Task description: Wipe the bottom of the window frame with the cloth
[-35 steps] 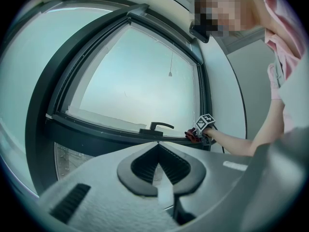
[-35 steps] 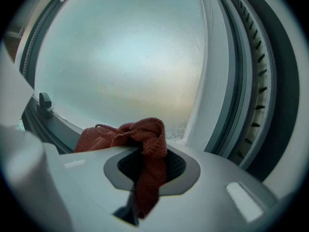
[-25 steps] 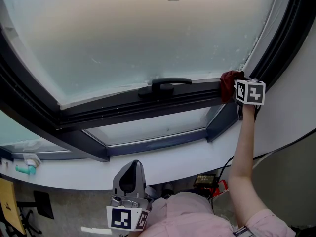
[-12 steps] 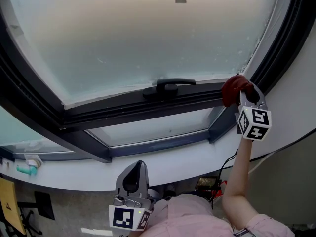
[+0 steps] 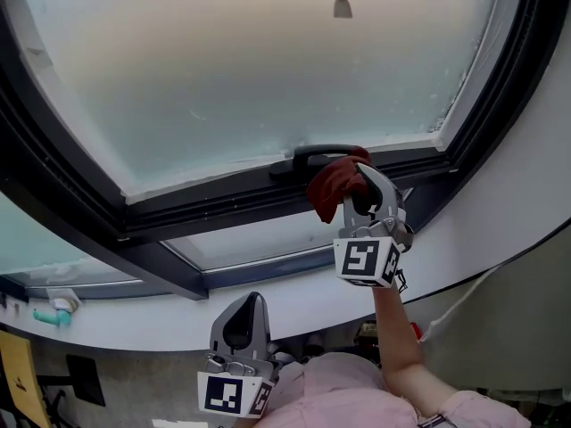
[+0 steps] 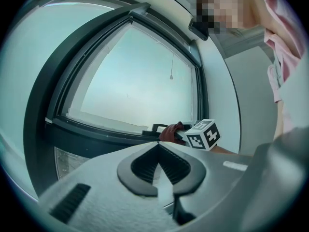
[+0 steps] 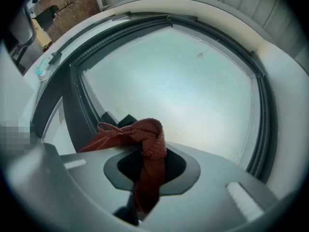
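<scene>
The dark red cloth (image 5: 332, 185) was bunched in the right gripper (image 5: 355, 188), whose jaws were clamped on it. In the right gripper view a knotted fold of the cloth (image 7: 147, 146) rose above the pads and a strip of it hung down between them. The cloth sat at the bottom rail of the dark window frame (image 5: 205, 205), right against the black window handle (image 5: 308, 155), and it covered the handle's right end. Whether it pressed on the rail or only hung in front of it could not be told.

Above the rail stretched the frosted pane (image 5: 268, 69), with a small cord pull (image 5: 343, 5) hanging near its top. Below the rail lay a narrower lower pane (image 5: 268, 232), then the white sill (image 5: 143, 319), where a small teal object (image 5: 49, 315) sat at the far left, too small to identify.

The right forearm (image 5: 393, 328) reached up from a pink sleeve at the lower edge, with the marker cube facing the camera. The left gripper (image 5: 243, 317) was held low beside the person's torso, under the sill, pointing up, with its jaws together and nothing between them. Its own view showed the cloth (image 6: 170, 132) well ahead, beside the handle.
</scene>
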Demonstrator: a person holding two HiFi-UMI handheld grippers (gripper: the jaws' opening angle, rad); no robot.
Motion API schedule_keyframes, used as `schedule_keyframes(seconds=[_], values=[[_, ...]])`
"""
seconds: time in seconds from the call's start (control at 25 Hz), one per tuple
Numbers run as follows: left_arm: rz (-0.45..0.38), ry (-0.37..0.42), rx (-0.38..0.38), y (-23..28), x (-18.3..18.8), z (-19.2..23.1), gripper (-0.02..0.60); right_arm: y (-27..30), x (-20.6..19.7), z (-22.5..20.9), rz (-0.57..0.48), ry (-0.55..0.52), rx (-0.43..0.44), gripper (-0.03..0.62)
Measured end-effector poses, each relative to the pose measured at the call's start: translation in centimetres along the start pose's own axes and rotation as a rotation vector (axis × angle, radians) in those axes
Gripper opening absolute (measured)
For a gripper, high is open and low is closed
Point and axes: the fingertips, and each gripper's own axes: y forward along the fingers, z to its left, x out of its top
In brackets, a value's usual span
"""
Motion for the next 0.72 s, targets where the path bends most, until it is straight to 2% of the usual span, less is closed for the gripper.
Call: schedule_keyframes(seconds=[0.08, 0.24, 0.44, 0.72], values=[[-0.001, -0.002, 0.012, -0.3, 0.1, 0.6, -0.005, 1.0, 0.5, 2.2, 0.008, -0.001, 0.044, 0.069], [0.001, -0.009, 0.034, -0.8, 0.2, 1.5, -0.005, 2.4, 0.0, 5.8, 0.043, 0.117, 0.162, 0.060], [-0.004, -0.013, 0.052, -0.8, 0.1, 2.3, -0.005, 2.7, -0.1, 5.7, 0.050, 0.155, 0.197, 0.066], [-0.007, -0.016, 0.028, 0.1, 0.0, 1.6, -0.005, 2.8, -0.9, 5.1, 0.093, 0.193, 0.225, 0.066]])
